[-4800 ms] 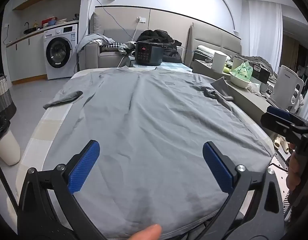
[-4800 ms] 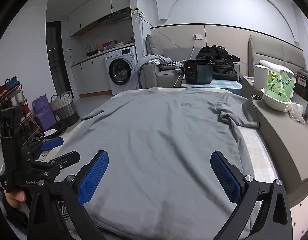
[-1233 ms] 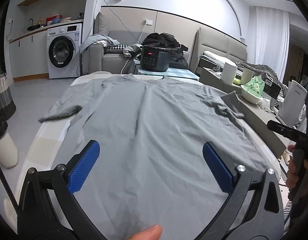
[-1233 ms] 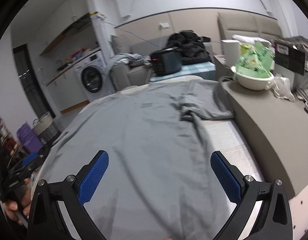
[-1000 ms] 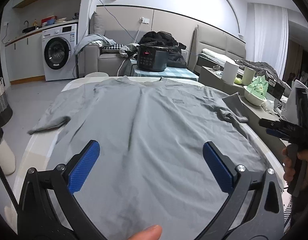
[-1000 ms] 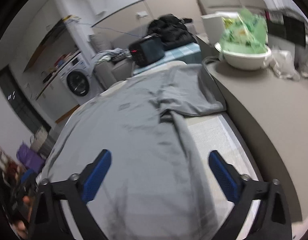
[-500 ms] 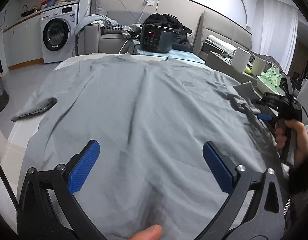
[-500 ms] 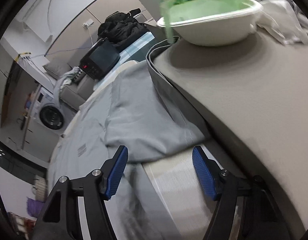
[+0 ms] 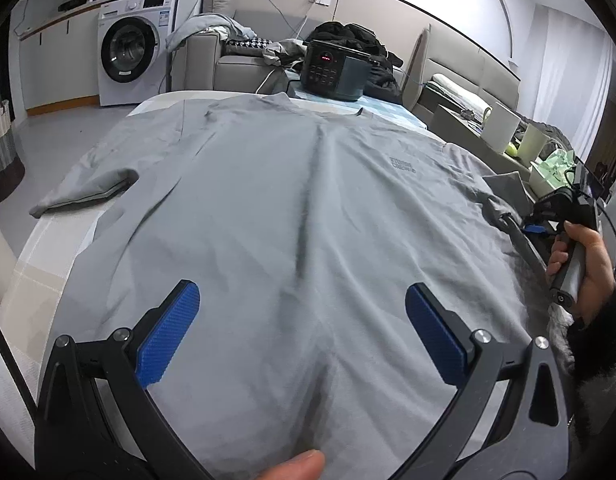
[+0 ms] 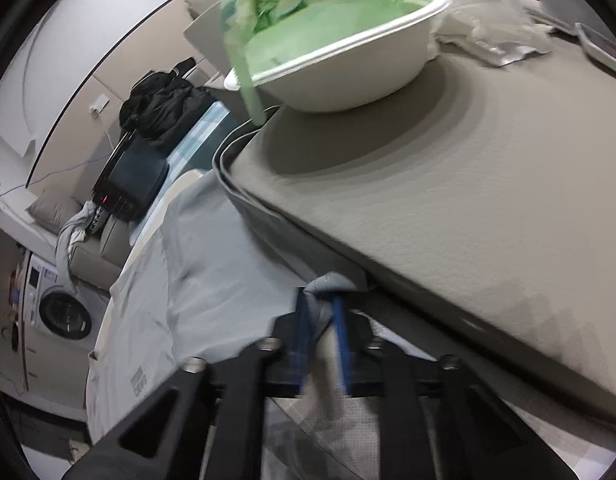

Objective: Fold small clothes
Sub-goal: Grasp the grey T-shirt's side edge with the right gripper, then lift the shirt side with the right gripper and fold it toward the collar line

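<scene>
A grey T-shirt (image 9: pixel 292 208) lies spread flat on a round table, collar at the far end. Its left sleeve (image 9: pixel 88 194) lies folded near the table's left edge. My left gripper (image 9: pixel 304 336) hovers open over the shirt's lower half, nothing between its blue pads. My right gripper (image 10: pixel 322 312) is shut on the edge of the right sleeve (image 10: pixel 328 282), beside the grey cabinet. In the left wrist view the right gripper (image 9: pixel 526 230) sits at the sleeve (image 9: pixel 498 210), held by a hand (image 9: pixel 584 256).
A grey cabinet top (image 10: pixel 468 200) runs along the table's right side and carries a white bowl (image 10: pixel 348 72) with a green bag. Behind the table stand a black cooker (image 9: pixel 334 70), a sofa (image 9: pixel 228 60) and a washing machine (image 9: pixel 130 50).
The right gripper has swung to the shirt's right sleeve by the cabinet, rolled, and shut on the cloth. The left gripper has sunk closer over the shirt, still open.
</scene>
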Motion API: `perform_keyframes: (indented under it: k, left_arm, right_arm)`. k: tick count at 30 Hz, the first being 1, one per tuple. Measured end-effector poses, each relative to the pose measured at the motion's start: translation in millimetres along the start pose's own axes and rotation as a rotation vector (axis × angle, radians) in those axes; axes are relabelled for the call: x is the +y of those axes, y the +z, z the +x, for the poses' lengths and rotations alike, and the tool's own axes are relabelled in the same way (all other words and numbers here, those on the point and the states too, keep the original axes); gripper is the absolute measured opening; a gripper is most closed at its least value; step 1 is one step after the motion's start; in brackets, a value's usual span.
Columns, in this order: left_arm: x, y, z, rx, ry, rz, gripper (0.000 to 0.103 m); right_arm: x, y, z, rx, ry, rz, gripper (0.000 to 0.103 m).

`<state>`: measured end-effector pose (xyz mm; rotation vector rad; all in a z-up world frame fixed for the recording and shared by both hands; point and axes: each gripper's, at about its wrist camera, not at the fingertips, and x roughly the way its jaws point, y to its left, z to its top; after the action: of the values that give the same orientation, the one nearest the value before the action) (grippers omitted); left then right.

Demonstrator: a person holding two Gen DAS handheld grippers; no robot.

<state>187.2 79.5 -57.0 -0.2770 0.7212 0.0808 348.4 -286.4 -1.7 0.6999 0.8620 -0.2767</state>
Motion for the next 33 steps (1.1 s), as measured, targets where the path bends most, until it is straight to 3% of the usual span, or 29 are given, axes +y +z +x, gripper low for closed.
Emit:
perform_keyframes:
  k: [6,8,11,14,16,17,19,22,24,25,28,33]
  left_arm:
    - [1.0,-2.3,-3.0,-0.002,-0.002,0.004,0.102]
    - [-0.4,-3.9,-3.5,0.000,-0.003,0.005,0.102]
    - [-3.7,-5.0,-4.2,0.000,0.000,0.013,0.102]
    - [-7.5,-6.5,-5.0,0.001,0.005,0.021,0.102]
    - [-10.1,-7.0,-5.1,0.001,0.010,0.031,0.102]
    - [-11.4,-7.0,-5.2,0.000,0.012,0.035,0.102]
    - [-13.7,-6.3,-6.5,-0.004,0.010,0.045,0.102]
    - [-16.3,-5.4,-7.5,-0.008,0.006,0.052,0.102]
    - [-15.7,-5.4,-6.4,-0.003,0.005,0.048,0.102]
    - [-15.3,-5.5,-5.4,0.002,0.005,0.044,0.102]
    - [-12.5,-5.2,-4.6,0.008,0.007,0.031,0.102]
    - [-11.4,-3.7,-9.8,-0.013,0.006,0.035,0.102]
  right_arm:
    - [36.3,-3.5,-28.3,-0.144,-0.032,-0.243,0.004]
    - [63.5,-2.5,-40.4,-0.189,0.003,-0.404,0.004]
    - [108.7,-12.0,-48.2,-0.180,0.118,-0.661,0.004]
    - [153.6,-47.5,-56.0,-0.089,0.308,-0.982,0.004]
    - [170.5,-85.7,-51.5,0.123,0.419,-1.194,0.012]
    - [171.8,-102.2,-48.2,0.185,0.423,-1.262,0.017]
    - [164.4,-123.1,-45.4,0.228,0.391,-1.342,0.023]
    - [143.6,-114.8,-51.5,0.231,0.394,-1.278,0.029]
    - [132.4,-100.4,-54.3,0.194,0.349,-1.179,0.045]
    - [126.9,-90.0,-55.5,0.167,0.318,-1.119,0.047]
    - [102.4,-46.2,-49.1,0.134,0.247,-0.880,0.048]
    - [61.5,0.4,-22.3,0.240,0.231,-0.490,0.048]
